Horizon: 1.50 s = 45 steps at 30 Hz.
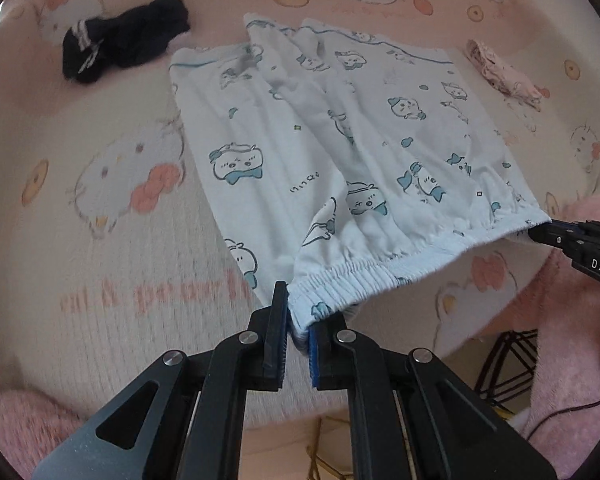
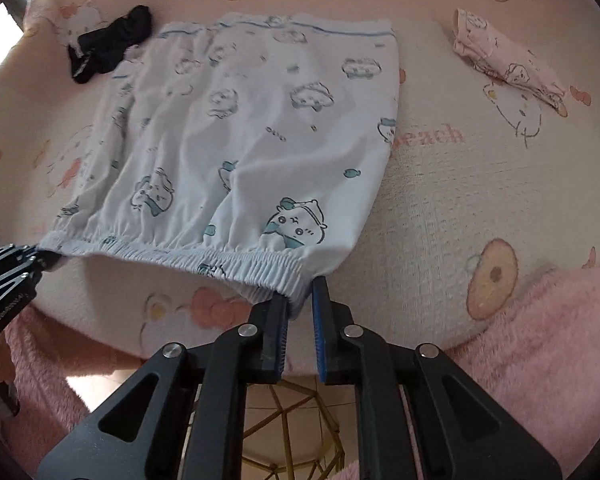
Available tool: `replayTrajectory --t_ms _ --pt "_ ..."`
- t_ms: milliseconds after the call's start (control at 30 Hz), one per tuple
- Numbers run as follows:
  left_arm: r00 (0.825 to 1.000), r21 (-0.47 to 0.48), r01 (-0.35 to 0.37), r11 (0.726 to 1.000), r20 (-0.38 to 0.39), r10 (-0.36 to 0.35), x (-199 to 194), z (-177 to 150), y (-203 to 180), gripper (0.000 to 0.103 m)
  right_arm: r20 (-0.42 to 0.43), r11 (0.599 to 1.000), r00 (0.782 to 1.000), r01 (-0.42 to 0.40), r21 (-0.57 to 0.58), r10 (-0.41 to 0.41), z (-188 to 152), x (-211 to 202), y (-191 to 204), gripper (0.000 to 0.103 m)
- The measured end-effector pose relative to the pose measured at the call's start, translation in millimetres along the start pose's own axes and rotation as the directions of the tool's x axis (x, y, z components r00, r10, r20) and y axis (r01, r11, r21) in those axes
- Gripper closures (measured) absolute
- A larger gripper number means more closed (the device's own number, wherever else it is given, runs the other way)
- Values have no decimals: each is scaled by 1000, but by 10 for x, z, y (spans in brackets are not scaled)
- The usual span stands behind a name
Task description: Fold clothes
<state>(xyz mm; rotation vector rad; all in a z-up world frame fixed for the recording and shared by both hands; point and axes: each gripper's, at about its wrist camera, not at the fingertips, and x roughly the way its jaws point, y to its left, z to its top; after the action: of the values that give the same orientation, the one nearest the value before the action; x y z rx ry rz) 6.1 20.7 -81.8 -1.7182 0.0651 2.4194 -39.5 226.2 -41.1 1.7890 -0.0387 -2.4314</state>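
Left gripper (image 1: 298, 334) sits nearest the lens, jaws pinched onto one corner of the elastic waistband (image 1: 364, 280) of the pale blue printed shorts (image 1: 300, 140). Right gripper (image 2: 300, 312) has the other waistband corner (image 2: 296, 286) caught at its left finger; jaws nearly closed, small gap showing, cloth looks gripped. Waistband stretched between the two, lifted a little off the near table edge.

Shorts lie mostly flat on the pink cartoon-cat tablecloth (image 2: 460, 184), legs pointing away, hems (image 2: 300, 28) at the far side. Left-wrist view shows a ridge and loose overlap down the middle; cannot tell if that is a lengthwise fold or just slack between the legs.

Black socks (image 1: 120, 44) bunched at far left, small pink garment (image 2: 508, 68) in a compact bundle at far right, possibly already folded; cannot confirm.

Judgement: shorts not in a finished folded shape. Waistband hold fits either spreading them flat or carrying the waistband over toward the hems. Socks look unfolded.
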Motion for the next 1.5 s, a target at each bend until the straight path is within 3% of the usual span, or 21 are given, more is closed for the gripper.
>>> replayTrajectory --t_ms 133,233,300,333,400,467,600,733,767,900,1000,1100,1167,1267,1333,1433,1500 --pt "995 -46 3 999 -98 -8 229 -52 88 87 27 999 999 -22 -33 23 -12 -78 48 82" --pt "997 -41 53 998 -49 -55 38 -20 42 83 46 998 998 -39 -59 41 -20 -137 84 80" --pt "994 -53 107 993 4 -107 -139 -22 35 64 59 996 997 -49 -76 54 -26 -176 108 67" --pt "990 -56 136 989 29 -135 -207 -30 40 54 65 995 996 -54 -84 60 -29 -195 120 67" --pt "980 -51 189 981 67 -186 -322 -35 44 54 80 993 995 -60 -102 68 -29 -232 149 67" --pt "981 -29 184 982 70 -182 -358 -4 58 54 94 991 995 -27 -128 39 -35 -215 201 67" --pt "989 87 149 985 -1 -149 -363 -2 101 54 81 986 997 7 -166 6 -56 -143 261 67" --pt "998 195 -8 981 -55 19 -387 -5 42 53 27 992 1000 11 -123 -8 -78 -64 139 67" --pt "999 182 -27 983 -37 34 -376 7 56 53 11 996 1000 8 -90 -7 -74 -33 61 67" --pt "999 72 36 997 23 -38 -332 187 187 53 39 999 999 -19 -49 21 20 -23 -77 67" --pt "999 15 47 999 25 -47 -177 316 237 53 52 998 998 -17 -57 20 79 -12 -74 67" --pt "997 -24 74 997 -8 -74 21 414 295 54 -11 998 1000 14 -61 -15 63 179 -49 67" --pt "997 -35 52 998 -52 -54 173 350 284 53 -64 998 997 35 -47 -38 36 320 -90 67" --pt "989 -53 -19 998 -146 11 413 244 343 54 -62 999 997 41 -3 -41 52 309 -204 67" --pt "989 -82 -5 997 -149 -7 416 219 399 53 -66 997 995 79 26 -77 52 294 -293 67" --pt "991 -99 37 994 -123 -49 265 351 480 53 -115 995 993 26 96 -15 144 175 -397 67" --pt "995 -61 25 998 -96 -31 162 565 544 53 -67 996 997 -41 81 47 360 -64 -347 67"
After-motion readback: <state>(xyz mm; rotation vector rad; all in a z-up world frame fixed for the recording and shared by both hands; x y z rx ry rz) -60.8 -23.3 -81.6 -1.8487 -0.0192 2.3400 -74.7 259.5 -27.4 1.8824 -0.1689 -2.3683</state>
